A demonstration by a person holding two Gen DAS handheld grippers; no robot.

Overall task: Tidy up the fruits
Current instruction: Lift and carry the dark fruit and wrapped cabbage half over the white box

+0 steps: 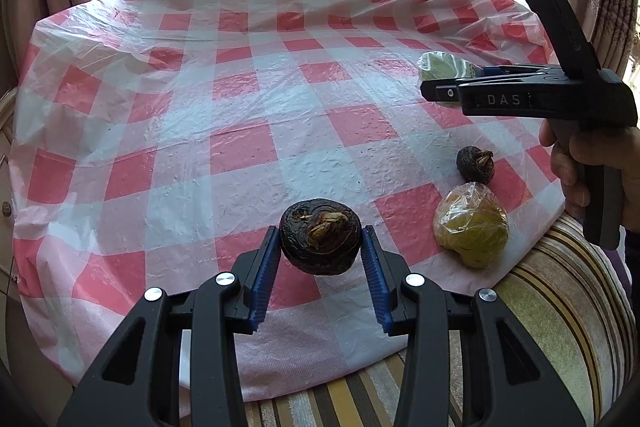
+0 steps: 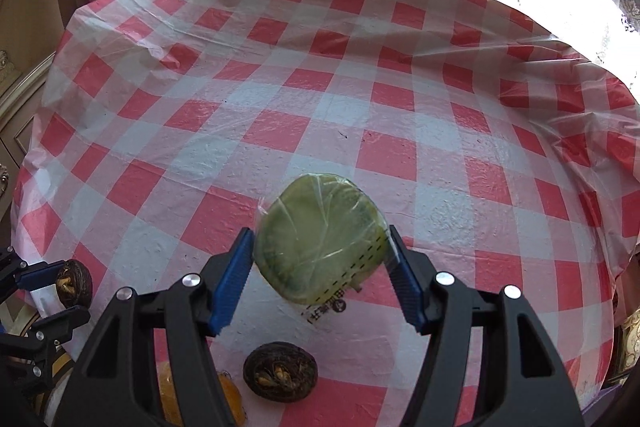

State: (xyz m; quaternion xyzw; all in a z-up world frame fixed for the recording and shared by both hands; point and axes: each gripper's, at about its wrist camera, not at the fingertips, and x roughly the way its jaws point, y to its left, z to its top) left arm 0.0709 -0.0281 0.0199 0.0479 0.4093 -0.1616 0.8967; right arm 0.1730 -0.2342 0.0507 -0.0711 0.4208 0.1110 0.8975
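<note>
My left gripper (image 1: 320, 233) is shut on a dark brown water chestnut (image 1: 320, 237) and holds it just above the near edge of the checked cloth. From the right wrist the same gripper (image 2: 56, 297) and its chestnut (image 2: 74, 287) show at the far left. My right gripper (image 2: 320, 233) is shut on a flat green fruit wrapped in clear film (image 2: 320, 239), lifted off the table. In the left wrist view that gripper (image 1: 430, 89) shows side-on at the right with the green fruit (image 1: 444, 67) at its tips.
A second water chestnut (image 1: 475, 165) and a yellowish fruit in clear film (image 1: 472, 225) lie on the red-and-white checked cloth (image 1: 240, 107) at the near right. A striped cushion (image 1: 560, 307) borders that corner. A hand (image 1: 576, 163) grips the right handle. Curtains and a bright window stand behind.
</note>
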